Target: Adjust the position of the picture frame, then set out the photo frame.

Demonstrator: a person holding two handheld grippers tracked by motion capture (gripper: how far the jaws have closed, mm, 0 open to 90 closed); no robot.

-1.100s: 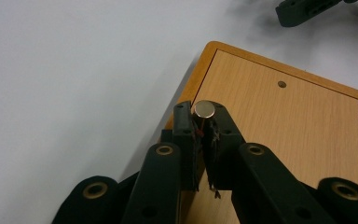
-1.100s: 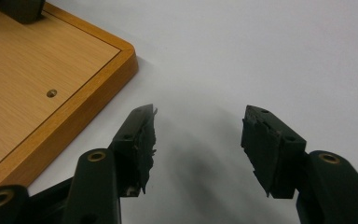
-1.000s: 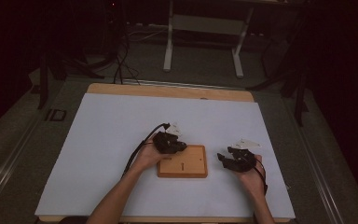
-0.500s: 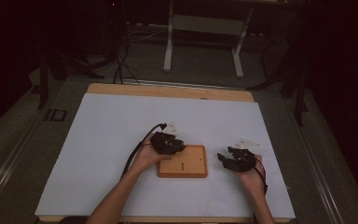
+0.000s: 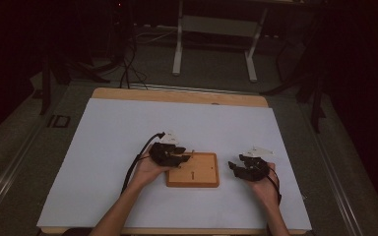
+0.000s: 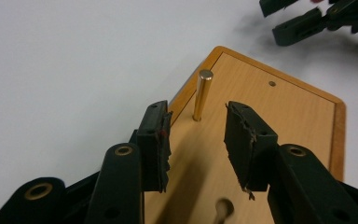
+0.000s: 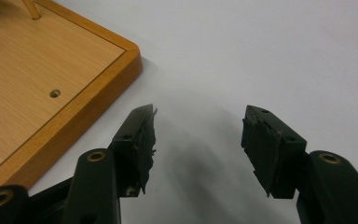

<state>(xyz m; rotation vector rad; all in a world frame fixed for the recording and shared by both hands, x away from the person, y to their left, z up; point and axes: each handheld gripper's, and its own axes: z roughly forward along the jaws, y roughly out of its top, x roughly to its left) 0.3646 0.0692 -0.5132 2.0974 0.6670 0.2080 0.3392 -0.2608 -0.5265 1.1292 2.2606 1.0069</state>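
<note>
Left black two-jaw gripper (image 6: 196, 140): jaws have just been opening, now parted, nothing pressed between the pads. Position: drawn slightly back from the near-left corner of the flat rectangular wooden board with raised rim (image 6: 279, 116), toward the person. Thin upright brass-coloured metal pin (image 6: 202, 94): stands free in the board beyond the parted jaws, touching neither pad.

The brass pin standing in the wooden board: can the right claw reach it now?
Probably yes. The right claw is open beside the wooden board, and the left claw has just opened off the brass pin, though it crowds it.
</note>
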